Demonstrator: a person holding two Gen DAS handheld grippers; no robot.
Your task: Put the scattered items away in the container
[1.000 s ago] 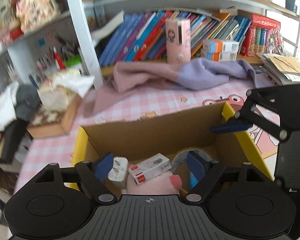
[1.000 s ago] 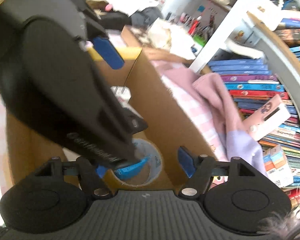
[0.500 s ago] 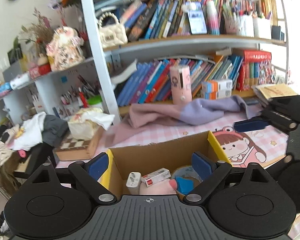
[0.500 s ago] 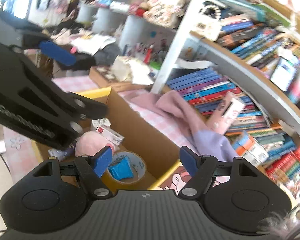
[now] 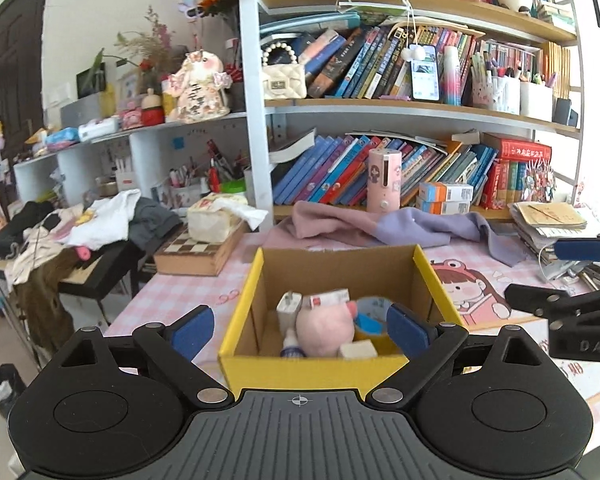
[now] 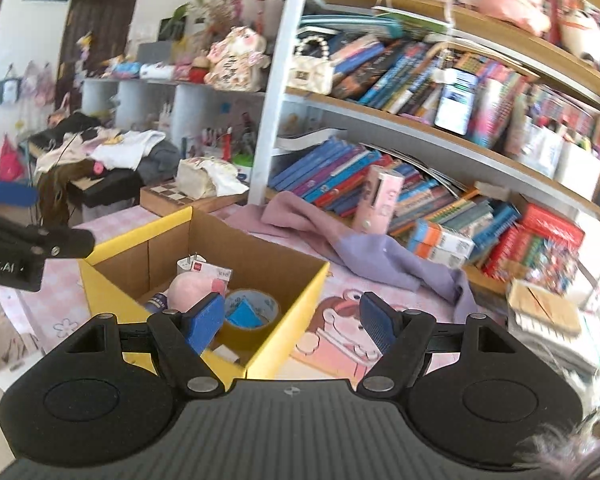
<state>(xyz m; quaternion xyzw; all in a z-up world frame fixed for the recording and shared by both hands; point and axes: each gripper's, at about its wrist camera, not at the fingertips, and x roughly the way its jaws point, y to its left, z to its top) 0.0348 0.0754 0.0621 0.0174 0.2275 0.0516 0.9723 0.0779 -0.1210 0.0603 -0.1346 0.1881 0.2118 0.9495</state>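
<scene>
Both the left gripper [image 5: 300,330] and right gripper [image 6: 292,322] have pulled back from the cardboard box [image 5: 434,280] at twelve o'clock, fingers apart and empty, so tidying looks done.

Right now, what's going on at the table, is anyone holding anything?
No. The left gripper and the right gripper are both open and empty, held above the pink checked table. The yellow-edged cardboard box already holds a pink plush toy, a tape roll, a white charger and a small carton.
</scene>
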